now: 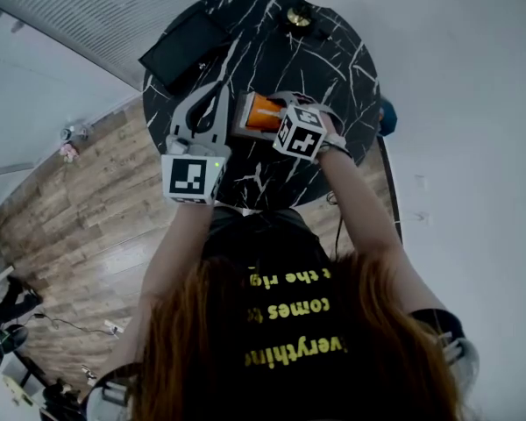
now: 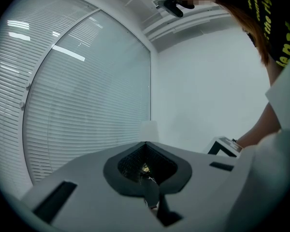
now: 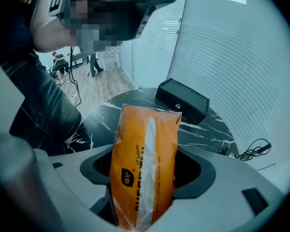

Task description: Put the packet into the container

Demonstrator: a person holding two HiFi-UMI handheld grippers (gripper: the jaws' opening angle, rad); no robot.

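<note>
In the right gripper view an orange packet (image 3: 145, 168) with a white centre strip stands upright between the jaws of my right gripper (image 3: 146, 153), which is shut on it. From the head view the packet (image 1: 265, 112) hangs over the middle of the round black marble table (image 1: 333, 68), with the right gripper (image 1: 247, 114) pointing left. A black box-like container (image 1: 186, 49) lies at the table's far left edge and also shows behind the packet in the right gripper view (image 3: 183, 100). My left gripper (image 1: 216, 93) is beside the packet, shut and empty; its view (image 2: 146, 146) looks up at a wall.
A small gold object (image 1: 298, 17) sits at the table's far edge. A thin black cable (image 3: 253, 149) lies beyond the table. Wooden floor (image 1: 88, 200) spreads to the left, and a blue item (image 1: 386, 117) peeks out at the table's right rim.
</note>
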